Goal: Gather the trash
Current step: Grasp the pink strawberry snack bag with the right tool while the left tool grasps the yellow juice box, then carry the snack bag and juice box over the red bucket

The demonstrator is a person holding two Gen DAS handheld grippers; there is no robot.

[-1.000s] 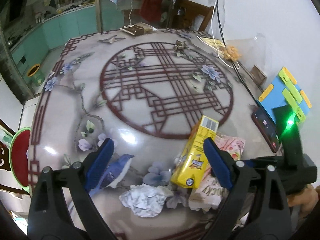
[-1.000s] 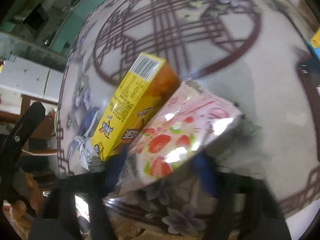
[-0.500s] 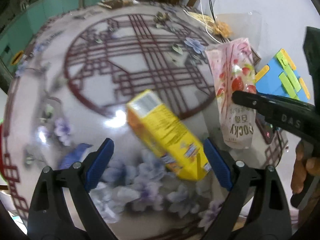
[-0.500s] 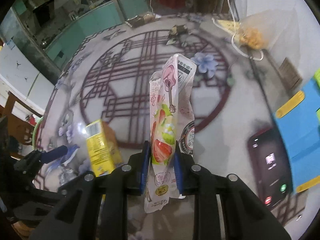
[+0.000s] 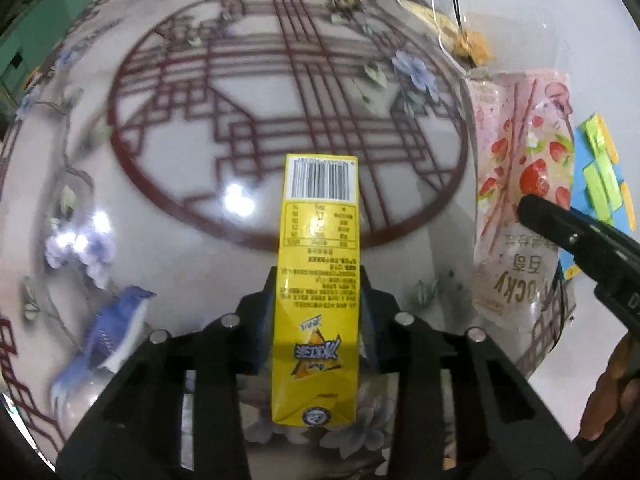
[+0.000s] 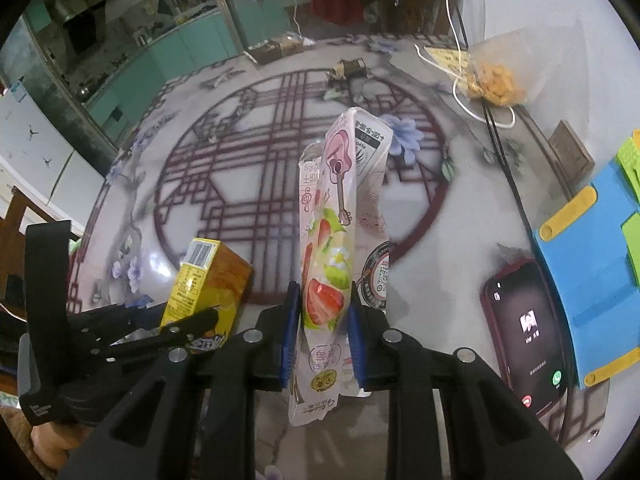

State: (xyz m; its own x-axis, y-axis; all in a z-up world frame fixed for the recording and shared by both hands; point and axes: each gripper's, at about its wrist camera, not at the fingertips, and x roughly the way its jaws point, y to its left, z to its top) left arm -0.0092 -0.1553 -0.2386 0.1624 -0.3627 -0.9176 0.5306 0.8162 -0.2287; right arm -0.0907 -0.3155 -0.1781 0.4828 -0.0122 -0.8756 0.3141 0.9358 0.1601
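Yellow drink carton (image 5: pixel 316 280) between closing left gripper (image 5: pixel 318 312) jaws, pads at both sides, just above patterned round table (image 5: pixel 200 184); pink strawberry snack wrapper (image 6: pixel 334 248) clamped upright in right gripper (image 6: pixel 322 330), phone (image 6: pixel 524 332) lying nearby.

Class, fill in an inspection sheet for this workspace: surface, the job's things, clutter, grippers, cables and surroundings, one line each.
Surface: glossy round table, red lattice and flower print.
Job's things: yellow carton; pink strawberry snack packet.
Clutter: phone with lit screen, blue and green foam pieces, bag of orange snacks.
Grippers: left gripper closing, its pads on the carton; right gripper shut on the packet.
Cables: white and black cables at the far right edge.
Surroundings: teal cabinets, hanging clothes.
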